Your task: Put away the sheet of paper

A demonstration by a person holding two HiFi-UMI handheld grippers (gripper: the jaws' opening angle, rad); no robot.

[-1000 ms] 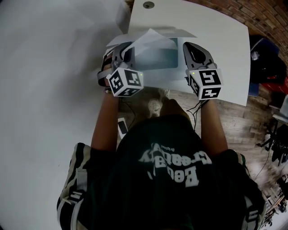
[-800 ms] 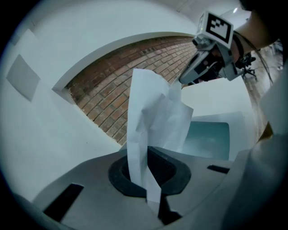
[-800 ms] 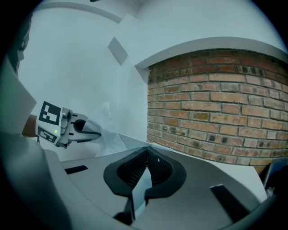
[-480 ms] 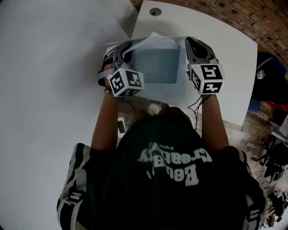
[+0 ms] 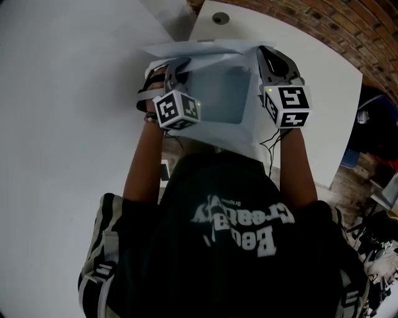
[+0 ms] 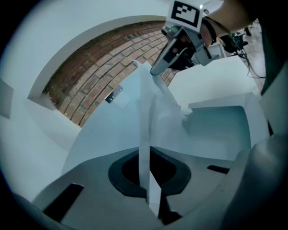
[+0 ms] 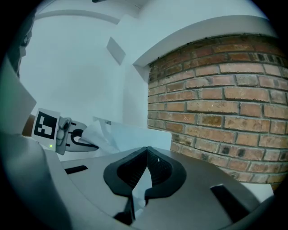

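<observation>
**Paper clamped at both sides above the table**

The thin white sheet of paper point(image 5: 217, 93) is held above the white table point(image 5: 323, 99). The left gripper point(image 6: 148, 155) is closed on its left edge, and the right gripper point(image 7: 146, 150) on its right edge. The table's near-left part is hidden beneath the sheet.

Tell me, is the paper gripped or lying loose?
Gripped: left gripper and right gripper each clamp an edge of the paper.

A white bench point(image 5: 323, 93) carries 1 round grey cap point(image 5: 220, 18), perhaps a cable port, near its far edge; a brick wall point(image 7: 216, 99) stands behind.
</observation>
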